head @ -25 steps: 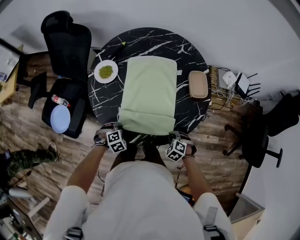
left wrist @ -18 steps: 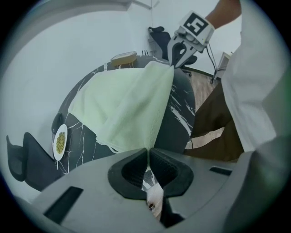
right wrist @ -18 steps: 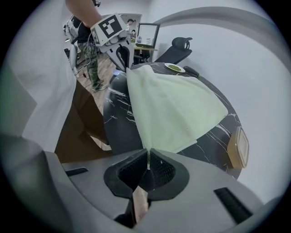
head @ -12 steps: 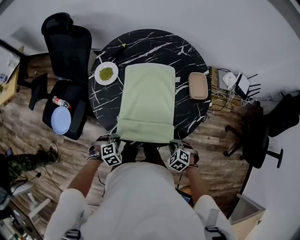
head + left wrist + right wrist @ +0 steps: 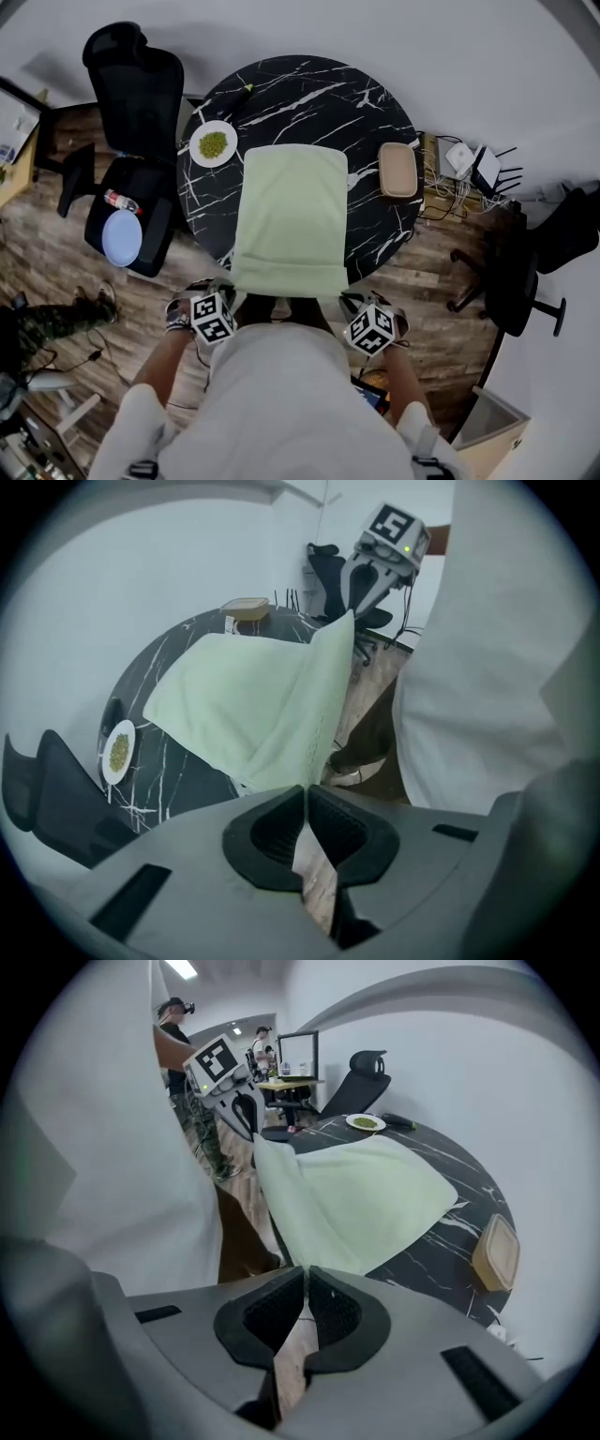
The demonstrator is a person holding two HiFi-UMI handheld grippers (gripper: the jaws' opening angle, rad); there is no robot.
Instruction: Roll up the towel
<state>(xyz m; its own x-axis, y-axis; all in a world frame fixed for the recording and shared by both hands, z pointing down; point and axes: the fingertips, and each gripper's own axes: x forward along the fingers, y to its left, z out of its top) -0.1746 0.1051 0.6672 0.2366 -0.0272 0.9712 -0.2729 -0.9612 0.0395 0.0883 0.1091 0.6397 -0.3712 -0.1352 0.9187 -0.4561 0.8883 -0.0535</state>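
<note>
A pale green towel (image 5: 291,216) lies lengthwise on the round black marble table (image 5: 309,89), its near edge raised off the table rim. My left gripper (image 5: 232,291) is shut on the near left corner, and my right gripper (image 5: 347,294) is shut on the near right corner. In the left gripper view the towel (image 5: 253,705) runs from the table up into the closed left gripper (image 5: 306,789). The right gripper view shows the same: the towel (image 5: 356,1194) rises in a taut fold to the closed right gripper (image 5: 306,1269). The towel's far end still rests flat.
A white plate of green food (image 5: 213,145) sits left of the towel, a tan lidded box (image 5: 397,171) to its right, and a dark pen (image 5: 239,91) at the far left rim. Black office chairs (image 5: 136,94) (image 5: 525,272) flank the table; cables and devices (image 5: 464,159) lie behind.
Both grippers have risen and drawn back toward the person, dragging the towel nearer. Its far edge has slid away from the table's far side, and the near edge now hangs lifted.
</note>
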